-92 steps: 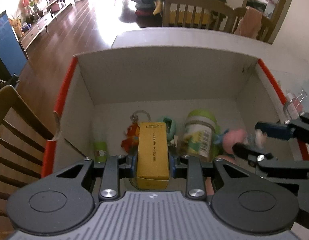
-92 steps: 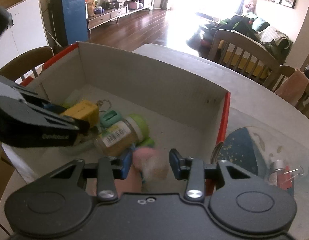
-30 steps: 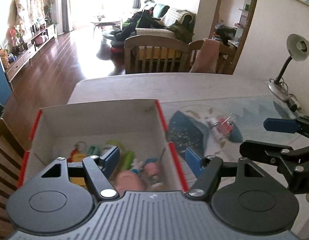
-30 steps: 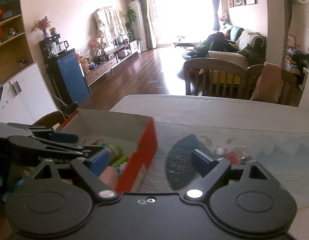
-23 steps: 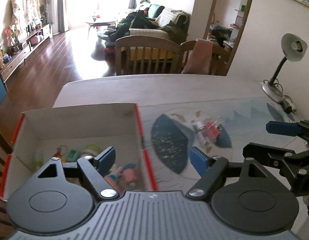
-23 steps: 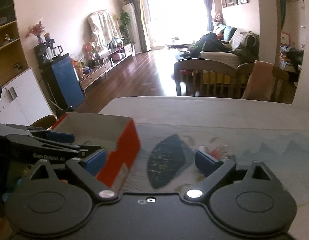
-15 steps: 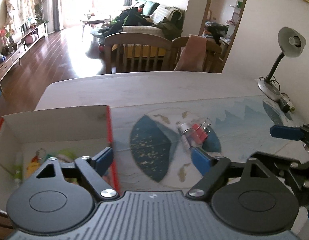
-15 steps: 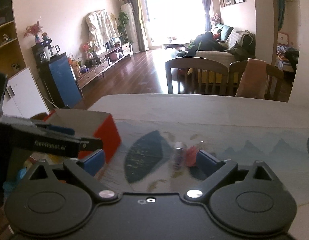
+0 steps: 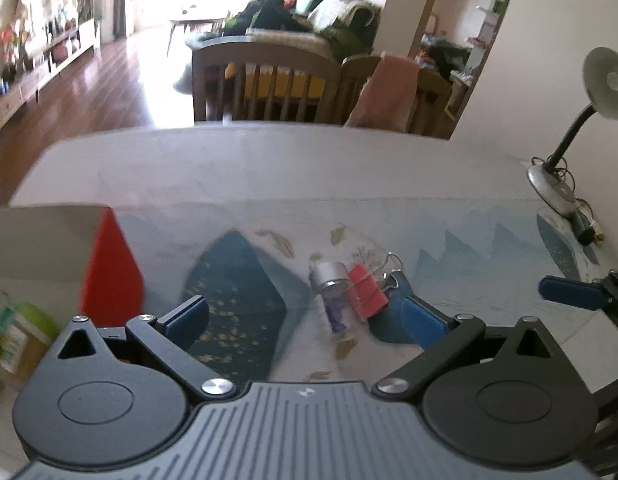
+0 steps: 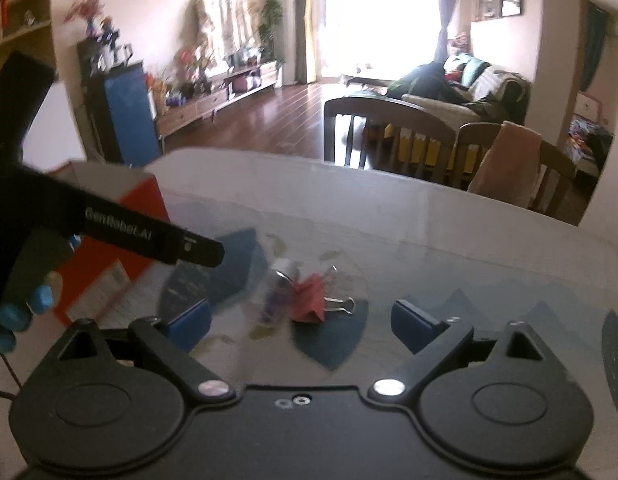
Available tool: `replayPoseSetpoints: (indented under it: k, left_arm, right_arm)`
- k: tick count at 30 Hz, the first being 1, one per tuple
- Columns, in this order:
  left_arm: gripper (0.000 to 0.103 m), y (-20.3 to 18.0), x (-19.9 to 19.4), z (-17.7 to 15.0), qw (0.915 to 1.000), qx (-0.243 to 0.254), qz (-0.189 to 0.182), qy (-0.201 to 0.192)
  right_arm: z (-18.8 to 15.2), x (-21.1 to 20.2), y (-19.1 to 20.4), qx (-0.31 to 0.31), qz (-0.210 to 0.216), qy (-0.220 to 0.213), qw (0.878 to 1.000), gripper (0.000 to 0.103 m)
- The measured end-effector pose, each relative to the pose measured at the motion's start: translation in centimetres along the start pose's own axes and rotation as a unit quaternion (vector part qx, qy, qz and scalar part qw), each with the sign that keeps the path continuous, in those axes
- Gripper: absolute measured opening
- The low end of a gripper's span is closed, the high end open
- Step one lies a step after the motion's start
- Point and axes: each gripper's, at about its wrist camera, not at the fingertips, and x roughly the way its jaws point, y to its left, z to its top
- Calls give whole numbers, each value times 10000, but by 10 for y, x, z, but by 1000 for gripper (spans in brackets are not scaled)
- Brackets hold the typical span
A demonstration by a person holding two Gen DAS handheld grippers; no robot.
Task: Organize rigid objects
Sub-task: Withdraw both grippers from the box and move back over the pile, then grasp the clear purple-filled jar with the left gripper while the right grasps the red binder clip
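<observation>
I find both grippers empty over the table mat (image 9: 469, 232). The left gripper (image 9: 305, 314) has just been opening and its jaws now stand spread wide with nothing pressed between them; the right gripper (image 10: 301, 322) is likewise spread wide and empty. The remaining items, a small clear vial with a silver cap (image 9: 331, 292) and a red binder clip (image 9: 367, 290), lie touching each other on the mat, near the red-edged cardboard box (image 9: 109, 264) that already holds other articles. In my judgement, I should take one item per gripper, approaching the vial across its body and the clip by its red body, closing squarely so neither nudges the other away.
</observation>
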Motion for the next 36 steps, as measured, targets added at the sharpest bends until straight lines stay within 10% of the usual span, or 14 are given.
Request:
replayPoseSetpoints:
  k: [21, 36]
  left_arm:
    - [103, -18, 103, -5, 9947, -377, 806, 523]
    - [95, -14, 123, -2, 9961, -254, 714, 445]
  right_arm:
    - [-15, 88, -35, -1067, 696, 634, 9898, 89]
    - [1, 129, -31, -2028, 1235, 588, 9696, 80]
